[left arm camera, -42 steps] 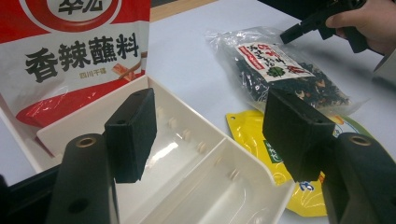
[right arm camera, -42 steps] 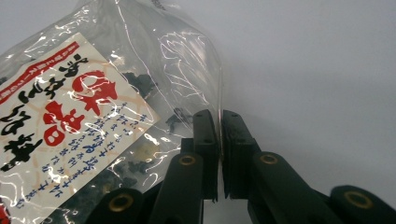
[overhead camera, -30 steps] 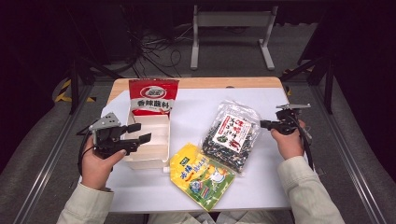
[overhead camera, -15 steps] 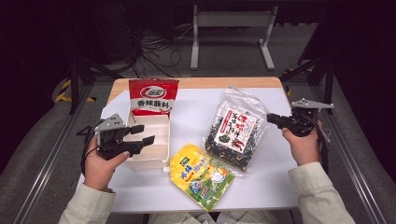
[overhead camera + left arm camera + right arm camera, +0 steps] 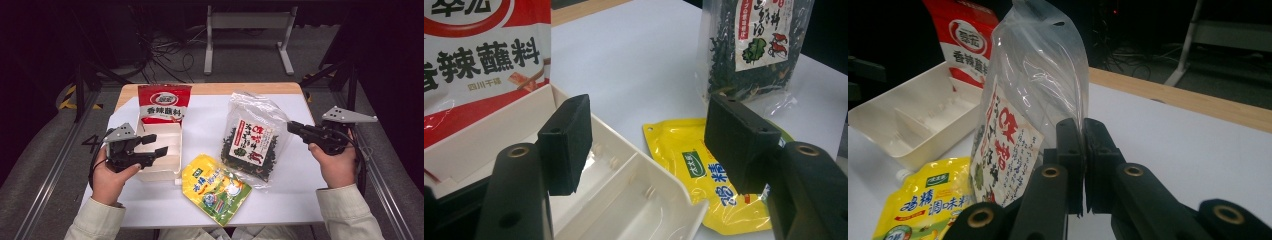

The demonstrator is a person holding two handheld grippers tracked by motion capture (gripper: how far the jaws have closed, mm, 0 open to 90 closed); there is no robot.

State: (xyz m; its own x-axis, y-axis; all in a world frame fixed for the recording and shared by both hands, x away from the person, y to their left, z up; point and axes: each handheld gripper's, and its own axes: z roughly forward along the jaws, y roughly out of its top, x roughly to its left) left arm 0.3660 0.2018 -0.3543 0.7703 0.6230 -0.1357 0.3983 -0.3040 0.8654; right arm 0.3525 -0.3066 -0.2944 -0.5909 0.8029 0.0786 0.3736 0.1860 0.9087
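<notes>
Seaweed bag [image 5: 252, 140] lifted, tilted upright; right claw [image 5: 291, 127] pinching edge; left claw [image 5: 156, 145] spread.

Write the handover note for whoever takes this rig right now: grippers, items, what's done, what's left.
Right gripper: shut on the edge of the clear seaweed bag, which is lifted and tilted up off the white table.
Left gripper: open, empty, over the white divided box.
Red seasoning packet: standing at the far end of the box, leaning on it.
Yellow pouch: flat on the table, in front of the box.
Done: seaweed bag gripped and raised.
Left: probably carry the seaweed bag to the box, then deal with the yellow pouch.
</notes>
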